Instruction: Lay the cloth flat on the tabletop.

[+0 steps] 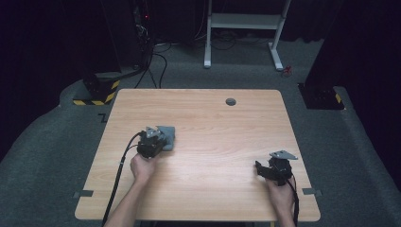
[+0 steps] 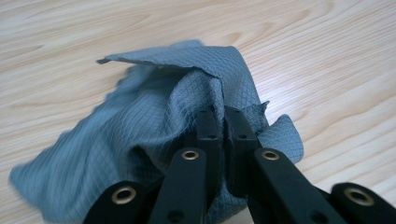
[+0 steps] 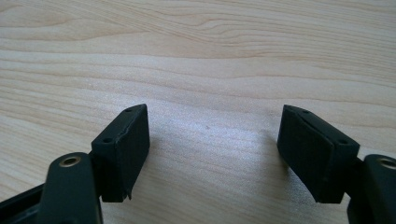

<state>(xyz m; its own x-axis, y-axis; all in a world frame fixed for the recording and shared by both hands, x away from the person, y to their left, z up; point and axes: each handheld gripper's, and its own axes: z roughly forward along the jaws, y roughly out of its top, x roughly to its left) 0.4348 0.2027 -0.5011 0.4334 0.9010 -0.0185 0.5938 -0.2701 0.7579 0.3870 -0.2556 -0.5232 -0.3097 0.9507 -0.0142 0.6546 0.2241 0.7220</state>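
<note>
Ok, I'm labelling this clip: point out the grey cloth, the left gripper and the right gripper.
grey cloth (image 2: 140, 126), left gripper view, on its crumpled middle.
left gripper (image 2: 220, 126), left gripper view, between its fingertips, shut on the cloth.
right gripper (image 3: 212, 135), right gripper view, midway between its open fingertips.

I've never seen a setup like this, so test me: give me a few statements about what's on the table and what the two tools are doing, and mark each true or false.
1. The left gripper has its jaws pinched on a grey-blue cloth. True.
2. The right gripper is holding a corner of the same cloth. False: its jaws stand wide apart over bare wood.
3. The cloth lies flat and smooth. False: it is bunched and creased where it is pinched.
4. The table has a light wooden top. True.
5. The two grippers touch each other. False: they are far apart, one towards each side of the table.
</note>
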